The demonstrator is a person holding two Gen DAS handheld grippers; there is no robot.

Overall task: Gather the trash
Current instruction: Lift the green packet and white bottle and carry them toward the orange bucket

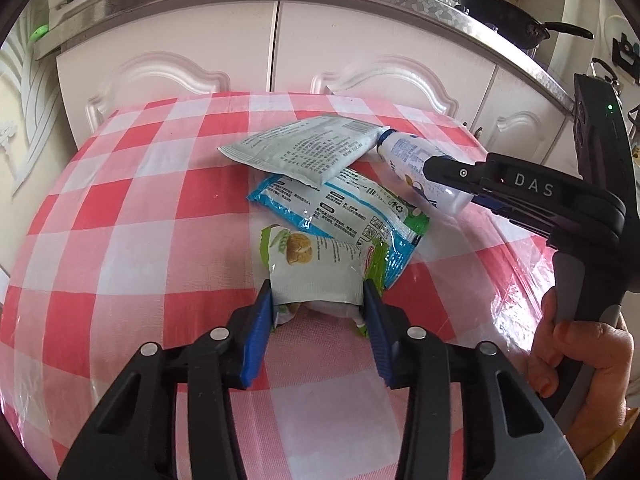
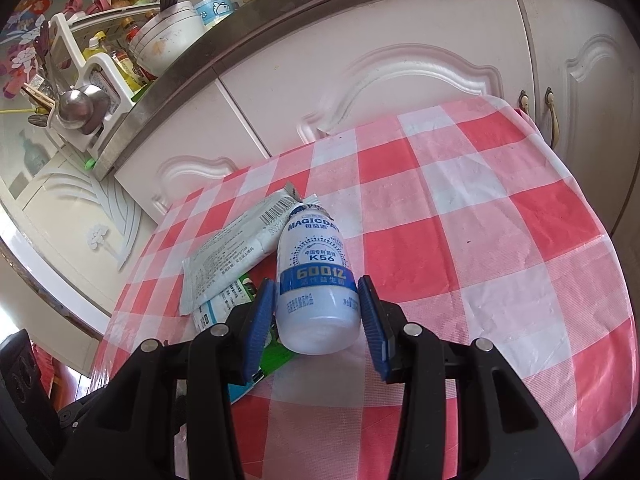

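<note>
Here, on the checked cloth [image 1: 132, 208] in front of the white cupboards [image 1: 172, 44], the left gripper [image 1: 318, 300] has its blue pads against both sides of a green snack packet [image 1: 316, 268], clamped on its near end. That packet lies just ahead of a blue wrapper [image 1: 340, 208] and a grey pouch [image 1: 304, 148] (stacked, each overlapping the next). The right gripper [image 2: 316, 304], held in a hand [image 1: 580, 356], is closed on a white bottle [image 2: 316, 284], its neck towards the pouch
</note>
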